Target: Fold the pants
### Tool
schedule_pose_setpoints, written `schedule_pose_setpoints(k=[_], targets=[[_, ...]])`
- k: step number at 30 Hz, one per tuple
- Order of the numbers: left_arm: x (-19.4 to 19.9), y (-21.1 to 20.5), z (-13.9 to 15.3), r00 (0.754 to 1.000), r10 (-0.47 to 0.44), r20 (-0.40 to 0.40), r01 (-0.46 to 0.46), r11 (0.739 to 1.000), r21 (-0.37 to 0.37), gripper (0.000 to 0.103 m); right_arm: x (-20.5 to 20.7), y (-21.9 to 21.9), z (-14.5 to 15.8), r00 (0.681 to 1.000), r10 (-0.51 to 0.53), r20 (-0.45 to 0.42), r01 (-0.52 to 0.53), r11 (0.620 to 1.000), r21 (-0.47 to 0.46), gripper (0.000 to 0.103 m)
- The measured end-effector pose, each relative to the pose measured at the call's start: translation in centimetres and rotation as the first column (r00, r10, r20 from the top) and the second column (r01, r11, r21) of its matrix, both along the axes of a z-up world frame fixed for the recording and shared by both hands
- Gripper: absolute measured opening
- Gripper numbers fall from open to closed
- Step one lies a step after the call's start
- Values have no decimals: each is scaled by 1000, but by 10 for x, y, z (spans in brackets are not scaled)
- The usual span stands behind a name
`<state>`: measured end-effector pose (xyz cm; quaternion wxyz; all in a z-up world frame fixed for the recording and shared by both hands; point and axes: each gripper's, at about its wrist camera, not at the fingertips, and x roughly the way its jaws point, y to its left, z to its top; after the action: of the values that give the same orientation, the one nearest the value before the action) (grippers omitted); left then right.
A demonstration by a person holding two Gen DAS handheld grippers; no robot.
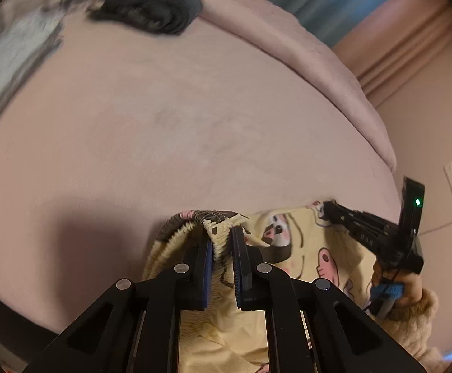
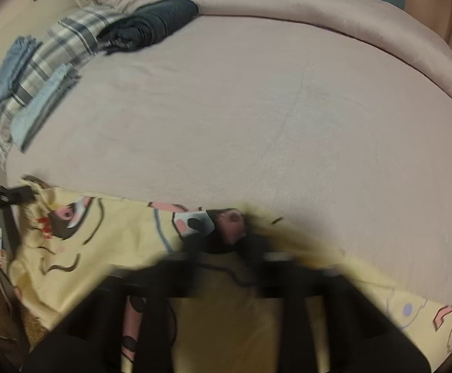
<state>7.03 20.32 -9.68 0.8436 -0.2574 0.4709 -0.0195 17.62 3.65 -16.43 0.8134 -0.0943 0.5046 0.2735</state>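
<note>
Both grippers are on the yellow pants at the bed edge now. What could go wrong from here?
1. The left gripper pinches only a bunched bit of the elastic waistband; it may slip out when pulled.
2. The right gripper grips near the fabric's edge, and its own view is blurred, so that hold is uncertain.
3. Much of the pants hangs off the bed edge; a lost grip would likely drop them.
</note>
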Motion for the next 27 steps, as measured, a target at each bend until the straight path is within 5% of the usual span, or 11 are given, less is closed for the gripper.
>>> schedule_pose_setpoints(k=[5,9,11,12,13,15,18,21,27], targets=[[18,7,9,1000,-8,0,8,995,101,9,22,-18,11,995,-92,-34,95,991,99,7],[34,16,-23,995,-11,-102,21,996,92,11,37,-6,-20,989,-116,-95,121,992,41,10],[28,23,-24,994,19,-108,-12,998,69,19,29,-2,-13,993,-112,-27,113,993,33,11],[22,27,-20,996,27,-86,-23,999,45,29,22,0,-9,996,-91,-9,91,996,9,22],[14,31,-16,997,35,-65,-33,999,30,38,14,4,-3,997,-77,13,78,996,-34,46],[-2,38,-9,997,69,-42,-67,996,63,45,-6,13,15,994,-42,101,53,993,-107,64],[-15,46,-11,992,109,-56,-101,986,134,45,-39,32,42,982,58,177,-33,990,-140,62],[-29,55,-24,983,156,-100,-140,979,147,45,-72,61,62,970,194,145,-189,981,-46,62],[-54,62,-31,964,238,-118,-220,964,151,45,-135,131,45,878,478,27,-478,872,105,60]])
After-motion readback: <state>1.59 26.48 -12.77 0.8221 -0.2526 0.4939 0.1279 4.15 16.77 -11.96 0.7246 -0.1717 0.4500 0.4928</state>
